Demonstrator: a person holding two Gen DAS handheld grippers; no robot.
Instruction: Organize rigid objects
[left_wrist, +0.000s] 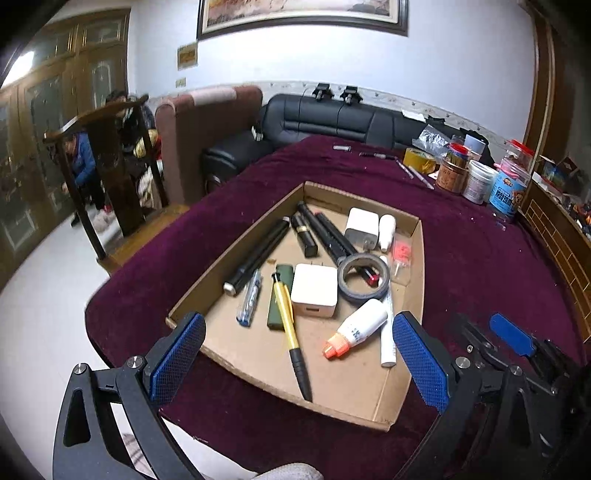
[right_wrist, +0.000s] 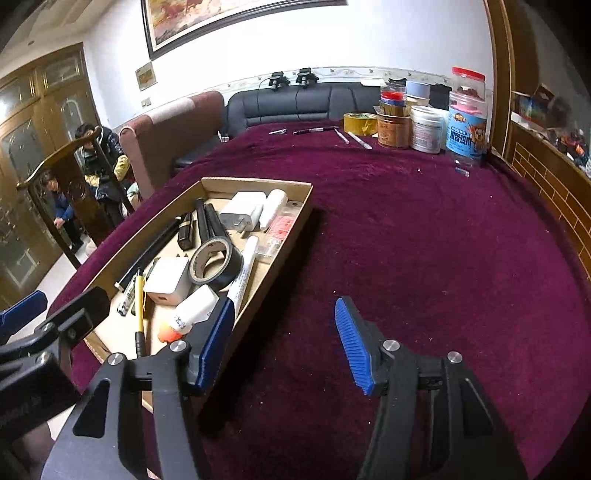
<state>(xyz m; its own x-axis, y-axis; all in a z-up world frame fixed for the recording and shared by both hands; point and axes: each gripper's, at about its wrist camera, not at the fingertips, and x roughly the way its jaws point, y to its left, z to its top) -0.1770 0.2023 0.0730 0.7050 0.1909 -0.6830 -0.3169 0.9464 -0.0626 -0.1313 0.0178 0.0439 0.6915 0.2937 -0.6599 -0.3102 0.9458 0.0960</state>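
A shallow cardboard tray (left_wrist: 415, 258) lies on the purple tablecloth (left_wrist: 480, 266). It holds a yellow pen (left_wrist: 286, 317), a white charger cube (left_wrist: 314, 291), a tape roll (left_wrist: 364, 275), a glue bottle (left_wrist: 356, 328), a white marker (left_wrist: 388, 332), black tubes (left_wrist: 258, 251) and a second charger (left_wrist: 362, 225). My left gripper (left_wrist: 299, 350) is open and empty above the tray's near end. My right gripper (right_wrist: 284, 339) is open and empty over bare cloth, beside the tray's right wall (right_wrist: 280, 254). The tape roll (right_wrist: 214, 264) and glue bottle (right_wrist: 192, 310) also show in the right wrist view.
At the table's far right stand a yellow tape roll (right_wrist: 360, 123), tins and jars (right_wrist: 428, 127) and a blue-labelled jar (right_wrist: 467, 122). Loose pens (right_wrist: 317, 130) lie at the far edge. A wooden chair (left_wrist: 107, 173), sofas and seated people are beyond the table's left.
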